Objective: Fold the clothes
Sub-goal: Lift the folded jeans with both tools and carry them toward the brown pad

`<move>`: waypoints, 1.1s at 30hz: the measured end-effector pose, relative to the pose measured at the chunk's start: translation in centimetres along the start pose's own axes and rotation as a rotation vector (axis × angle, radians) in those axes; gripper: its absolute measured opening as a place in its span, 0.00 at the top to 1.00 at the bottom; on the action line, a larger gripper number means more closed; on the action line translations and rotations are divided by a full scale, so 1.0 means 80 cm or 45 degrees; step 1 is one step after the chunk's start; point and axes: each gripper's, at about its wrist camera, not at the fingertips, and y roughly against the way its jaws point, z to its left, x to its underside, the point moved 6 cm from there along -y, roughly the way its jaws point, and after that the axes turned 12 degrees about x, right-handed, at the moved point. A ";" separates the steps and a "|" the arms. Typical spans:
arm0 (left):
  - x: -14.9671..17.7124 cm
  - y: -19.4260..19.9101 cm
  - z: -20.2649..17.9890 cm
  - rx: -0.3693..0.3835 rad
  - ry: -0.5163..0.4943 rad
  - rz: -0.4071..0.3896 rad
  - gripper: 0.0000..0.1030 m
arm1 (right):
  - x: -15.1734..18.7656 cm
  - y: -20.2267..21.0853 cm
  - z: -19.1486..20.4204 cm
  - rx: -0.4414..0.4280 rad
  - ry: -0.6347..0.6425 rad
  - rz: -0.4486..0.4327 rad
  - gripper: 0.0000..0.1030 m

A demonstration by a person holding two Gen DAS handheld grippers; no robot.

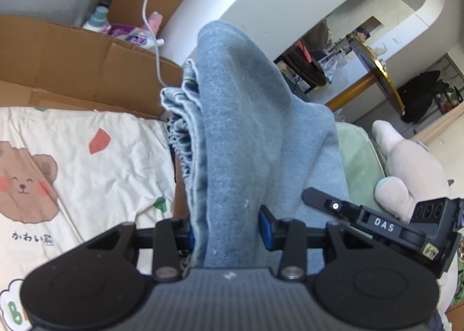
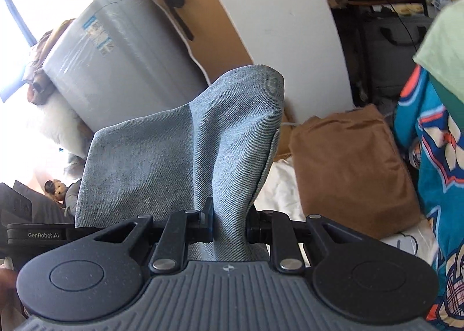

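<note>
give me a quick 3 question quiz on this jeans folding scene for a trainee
1. True or false: both claws are clamped on the jeans.
2. What is printed on the cream sheet in the left wrist view? A) a bear B) a car C) a fish
3. Fill in: in the right wrist view, the folded cloth lying right of the jeans is ____ in colour.

Key
1. True: the left claw and right claw each pinch denim.
2. A, a brown bear.
3. Brown: the brown cloth.
</note>
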 end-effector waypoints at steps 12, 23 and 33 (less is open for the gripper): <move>0.004 -0.091 0.028 0.072 0.023 0.059 0.59 | 0.001 -0.046 -0.069 0.086 -0.047 0.002 0.81; -0.040 -0.197 0.065 0.152 0.120 0.002 0.59 | -0.059 -0.132 -0.135 0.157 -0.022 -0.066 0.81; -0.099 -0.306 0.109 0.198 0.155 -0.022 0.59 | -0.117 -0.228 -0.192 0.199 0.006 -0.098 0.81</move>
